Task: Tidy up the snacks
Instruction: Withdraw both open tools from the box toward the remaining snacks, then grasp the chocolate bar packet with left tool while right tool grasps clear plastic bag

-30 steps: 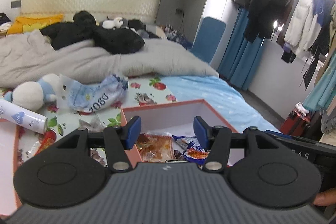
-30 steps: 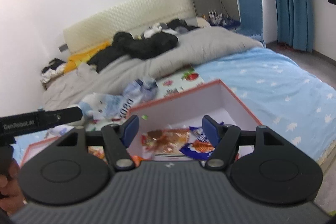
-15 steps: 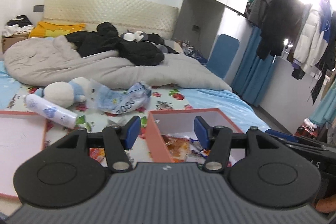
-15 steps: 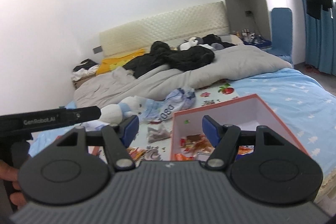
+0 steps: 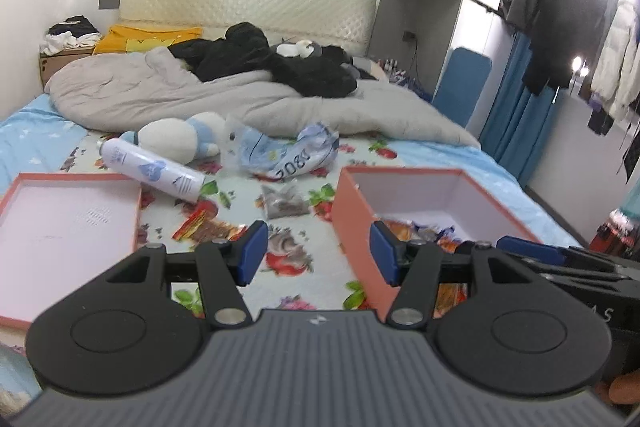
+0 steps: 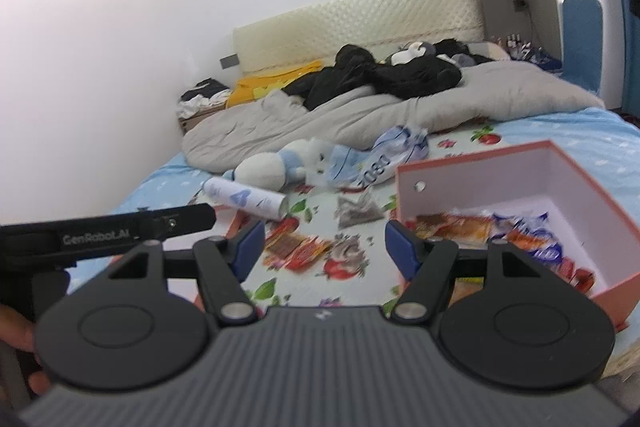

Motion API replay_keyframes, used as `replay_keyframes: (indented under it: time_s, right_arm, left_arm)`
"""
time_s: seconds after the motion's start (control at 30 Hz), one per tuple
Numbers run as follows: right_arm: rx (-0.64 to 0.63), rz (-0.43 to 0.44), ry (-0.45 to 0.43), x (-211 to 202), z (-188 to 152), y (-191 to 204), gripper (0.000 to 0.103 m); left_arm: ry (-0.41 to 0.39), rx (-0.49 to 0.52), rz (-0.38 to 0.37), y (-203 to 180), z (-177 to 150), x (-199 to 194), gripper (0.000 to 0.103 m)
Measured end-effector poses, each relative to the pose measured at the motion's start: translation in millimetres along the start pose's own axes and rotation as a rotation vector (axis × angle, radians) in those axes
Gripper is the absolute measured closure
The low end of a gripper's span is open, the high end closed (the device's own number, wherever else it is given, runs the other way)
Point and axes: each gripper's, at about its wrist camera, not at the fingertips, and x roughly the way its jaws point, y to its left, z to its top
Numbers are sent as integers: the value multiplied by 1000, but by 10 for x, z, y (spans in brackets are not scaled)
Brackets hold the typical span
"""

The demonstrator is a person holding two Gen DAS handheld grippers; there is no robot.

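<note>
Both our grippers swing left since earlier frames, off pink box point(image 5: 420, 187) toward loose snack packets point(image 6: 298, 247) on floral sheet. Left gripper point(image 5: 318, 255), right gripper point(image 6: 324, 247): jaws apart, nothing between. Box holds snacks.

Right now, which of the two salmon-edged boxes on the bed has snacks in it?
The deep box on the right, with wrapped snacks on its floor. The shallow box on the left shows only a bare pale interior.
</note>
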Motion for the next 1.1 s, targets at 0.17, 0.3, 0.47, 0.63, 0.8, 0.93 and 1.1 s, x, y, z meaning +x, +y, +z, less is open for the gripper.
replay_keyframes:
  time_s: [0.17,0.3,0.47,0.63,0.8,0.93,1.1]
  right_arm:
    - [-1,-1,47,52,-221,32,34]
    - [3,0,68,65,-361,55,34]
    - [-14,3,98,165,-458,92,34]
    - [-37,-2,128,361,-468,95,34]
    - [-63,-4,155,676,-429,81,35]
    - [-67,1,186,979,-379,48,35]
    - [-92,-10,224,1440,-263,9,35]
  left_arm:
    - [9,-4,40,89,-231,5,41]
    - [36,-53,55,190,-442,36,41]
    - [85,-123,73,377,-706,167,38]
    - [136,-153,80,541,-858,423,35]
    - [165,-139,73,666,-888,762,34]
    - [172,-134,66,831,-790,1113,33]
    - [186,-90,58,1021,-613,1573,31]
